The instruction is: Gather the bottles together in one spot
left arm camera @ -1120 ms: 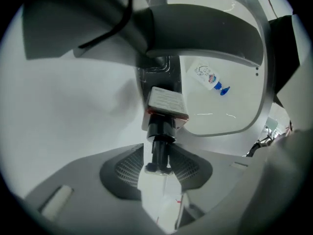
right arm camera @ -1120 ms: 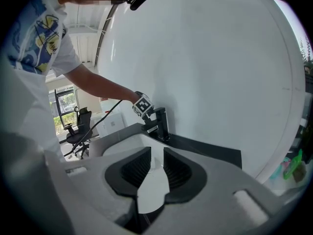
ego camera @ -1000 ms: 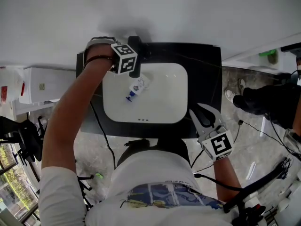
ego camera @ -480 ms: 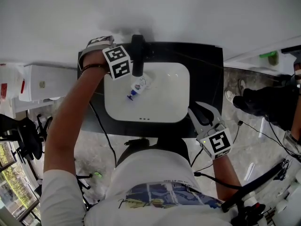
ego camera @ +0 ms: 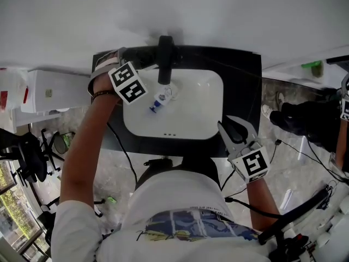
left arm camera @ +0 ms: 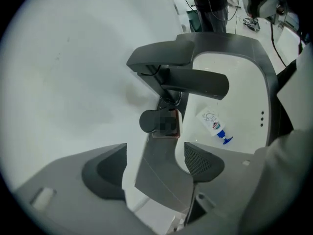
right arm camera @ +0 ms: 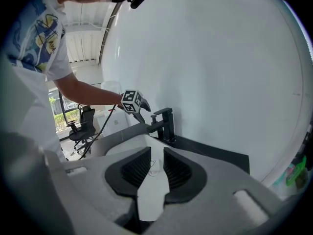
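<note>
Bottle count: 1 seen, a small white bottle point(ego camera: 160, 100) with a blue cap.
Bottle place: lay on its side in the white basin point(ego camera: 196, 111), at the back, just below the spout of the black faucet point(ego camera: 165, 59).
Left gripper point(left arm camera: 154, 166): jaws had just been opening and stood spread wide, with nothing between them; hovered over the back left of the dark countertop point(ego camera: 242, 81), beside the faucet and apart from the bottle.
Right gripper point(ego camera: 235, 132): jaws apart by a narrow gap, nothing pinched; held near the front right edge of the countertop, well apart from the bottle.
Done so far: judged 1 bottle set down in the basin, held by neither claw.
Left to do: no second bottle made out in any view; a green item point(ego camera: 311, 65) on the far right ledge was too small to identify, so the remainder could not be judged.
Edges: basin rim on all 4 sides of the bottle; faucet spout overhung the bottle's upper end; wall point(ego camera: 163, 10) close behind the faucet.
Open room: most of the basin floor in front of and to the right of the bottle was bare; approach from above and from the front judged free, from the back cramped by the spout.
</note>
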`<state>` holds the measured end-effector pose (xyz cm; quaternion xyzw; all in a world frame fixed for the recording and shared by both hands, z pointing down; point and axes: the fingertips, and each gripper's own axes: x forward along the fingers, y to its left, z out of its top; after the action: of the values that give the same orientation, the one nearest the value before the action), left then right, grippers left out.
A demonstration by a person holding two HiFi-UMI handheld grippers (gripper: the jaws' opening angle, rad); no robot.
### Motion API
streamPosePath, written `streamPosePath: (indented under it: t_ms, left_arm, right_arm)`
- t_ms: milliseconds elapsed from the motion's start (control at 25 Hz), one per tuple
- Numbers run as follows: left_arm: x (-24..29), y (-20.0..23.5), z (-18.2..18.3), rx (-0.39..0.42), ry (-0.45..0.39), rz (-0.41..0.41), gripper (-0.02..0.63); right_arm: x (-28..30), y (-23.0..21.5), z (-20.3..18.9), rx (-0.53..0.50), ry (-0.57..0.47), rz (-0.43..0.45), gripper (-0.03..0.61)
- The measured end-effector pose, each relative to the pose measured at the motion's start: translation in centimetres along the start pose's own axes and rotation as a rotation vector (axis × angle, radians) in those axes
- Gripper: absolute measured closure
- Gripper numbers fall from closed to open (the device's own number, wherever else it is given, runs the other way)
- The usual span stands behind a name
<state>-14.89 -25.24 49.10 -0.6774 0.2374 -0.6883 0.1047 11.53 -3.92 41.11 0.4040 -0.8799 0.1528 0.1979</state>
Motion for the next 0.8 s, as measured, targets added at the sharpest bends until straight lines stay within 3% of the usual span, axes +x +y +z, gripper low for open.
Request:
streamPosePath:
  t_ms: [200, 360, 600, 800]
  left_arm:
    - [-1.8, -1.0, -0.1, -0.102, -0.074, 0.0, 0.256]
    - [-4.0, -3.4, 0.9, -0.229, -0.189, -0.043, 0.294]
    - [-3.3, -13.0, 0.8, -0.447, -0.339, -0.281, 0.299]
    - [-0.6, -19.6, 0.4, -0.666, -0.364, -0.414, 0.282]
  right_arm:
    - [0.4, 0.5, 0.7, -0.024, -0.005, 0.006, 0.502]
    - [0.5, 1.0, 0.9, -0.038, 0.001, 0.009, 0.502]
    - [0.6, 2.9, 0.5, -0.04, 0.009, 0.006, 0.502]
    - [0.5, 4.4, 0.1, -0.047, 0.018, 0.0, 0.502]
